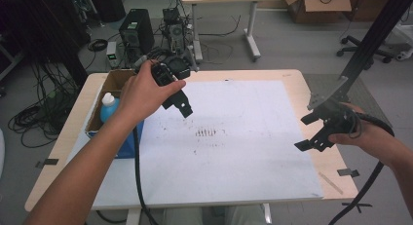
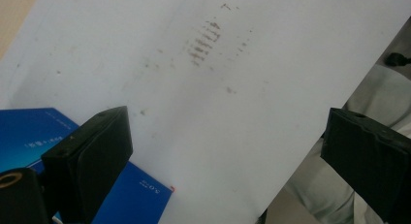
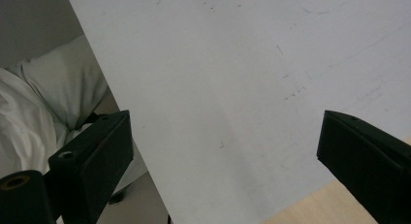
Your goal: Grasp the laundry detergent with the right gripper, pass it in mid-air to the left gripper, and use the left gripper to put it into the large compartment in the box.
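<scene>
Left gripper [image 1: 180, 102]: jaws wide apart, nothing held, above the large white paper sheet [image 1: 243, 137] near the blue cardboard box [image 2: 29, 136] at the table's left edge. Right gripper [image 1: 314, 132]: jaws likewise wide, empty, over the sheet's right edge.

White sheet [image 1: 253, 152] lies flat over most of the tabletop, smudged, with a cluster of short brown streaks [image 1: 205, 133] near its middle. At the table's left edge, open cardboard box [image 1: 113, 84] with blue front, touching the sheet's left side; upright blue bottle [image 1: 108, 107] with white cap stands inside.
</scene>
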Motion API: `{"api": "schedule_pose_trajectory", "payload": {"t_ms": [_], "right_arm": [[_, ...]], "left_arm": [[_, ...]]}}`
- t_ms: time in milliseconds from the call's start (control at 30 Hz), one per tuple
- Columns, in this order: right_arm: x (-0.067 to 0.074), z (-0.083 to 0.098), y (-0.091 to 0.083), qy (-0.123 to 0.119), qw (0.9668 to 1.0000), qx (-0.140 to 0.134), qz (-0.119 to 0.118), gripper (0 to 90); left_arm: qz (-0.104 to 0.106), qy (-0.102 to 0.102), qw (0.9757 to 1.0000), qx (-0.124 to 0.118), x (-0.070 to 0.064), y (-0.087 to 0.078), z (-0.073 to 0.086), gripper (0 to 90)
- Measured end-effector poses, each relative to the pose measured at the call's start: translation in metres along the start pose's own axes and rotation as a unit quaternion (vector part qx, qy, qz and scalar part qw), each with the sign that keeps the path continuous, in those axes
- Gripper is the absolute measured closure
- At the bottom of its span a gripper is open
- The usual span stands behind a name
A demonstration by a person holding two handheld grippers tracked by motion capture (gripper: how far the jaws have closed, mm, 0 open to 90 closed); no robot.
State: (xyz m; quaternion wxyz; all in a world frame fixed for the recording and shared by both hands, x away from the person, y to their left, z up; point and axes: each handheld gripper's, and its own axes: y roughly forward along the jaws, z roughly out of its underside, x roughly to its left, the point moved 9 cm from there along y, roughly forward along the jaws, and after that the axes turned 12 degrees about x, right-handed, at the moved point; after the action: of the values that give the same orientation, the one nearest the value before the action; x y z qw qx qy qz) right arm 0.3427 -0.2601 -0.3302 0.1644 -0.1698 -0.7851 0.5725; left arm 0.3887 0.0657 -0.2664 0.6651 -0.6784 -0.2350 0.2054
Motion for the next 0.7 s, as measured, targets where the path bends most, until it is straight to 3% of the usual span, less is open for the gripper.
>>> {"api": "schedule_pose_trajectory", "payload": {"t_ms": [400, 700], "right_arm": [[-0.002, -0.007, -0.002, -0.004, 1.0, 0.004, 0.0, 6.0], [-0.003, -0.008, -0.003, -0.002, 1.0, 0.007, -0.002, 6.0]], "left_arm": [[0.006, 0.044, 0.999, 0.008, -0.003, 0.006, -0.018, 4.9], [0.011, 0.053, 0.9984, 0.017, 0.002, 0.012, -0.025, 5.0]]}}
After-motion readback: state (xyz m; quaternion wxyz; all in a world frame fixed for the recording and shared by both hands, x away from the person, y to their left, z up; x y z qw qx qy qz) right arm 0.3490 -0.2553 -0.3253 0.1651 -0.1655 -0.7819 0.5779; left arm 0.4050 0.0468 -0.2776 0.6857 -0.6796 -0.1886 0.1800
